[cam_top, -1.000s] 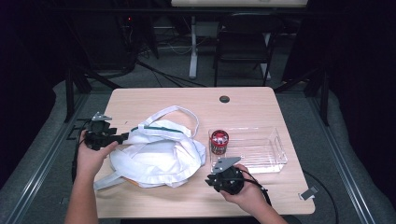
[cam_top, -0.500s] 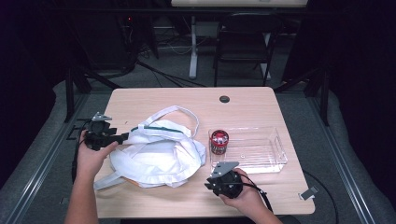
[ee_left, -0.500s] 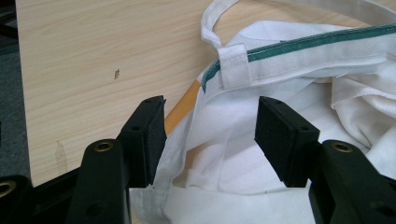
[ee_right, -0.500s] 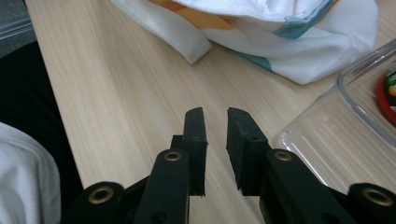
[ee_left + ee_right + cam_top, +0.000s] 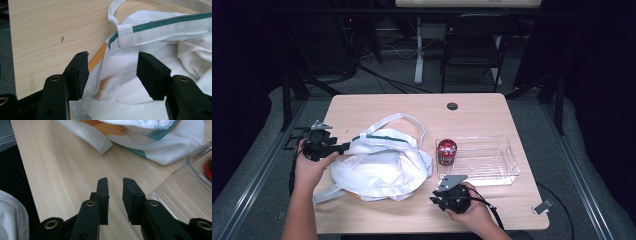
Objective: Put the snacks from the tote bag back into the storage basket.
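White cloth bag [image 5: 379, 165] lies mid-table. The left gripper [image 5: 112, 72] is released, cloth between its jaws. The right gripper [image 5: 115, 192], empty, has just been opening. Loose cloth may slip out; the can [image 5: 446, 151] nearby could tip.

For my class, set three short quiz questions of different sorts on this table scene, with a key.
1. True or false: the red can stands inside the clear plastic tray.
2. Which thing lies between the jaws of the left gripper? A) the white cloth bag B) the can C) the tray
3. Fill in: the right gripper has its jaws a little apart over the bare wooden ____.

Key
1. True; it stands at the tray's left end.
2. A; the jaws are spread with the bag's edge between them, pads not pressing.
3. Table; nothing is between the jaws.
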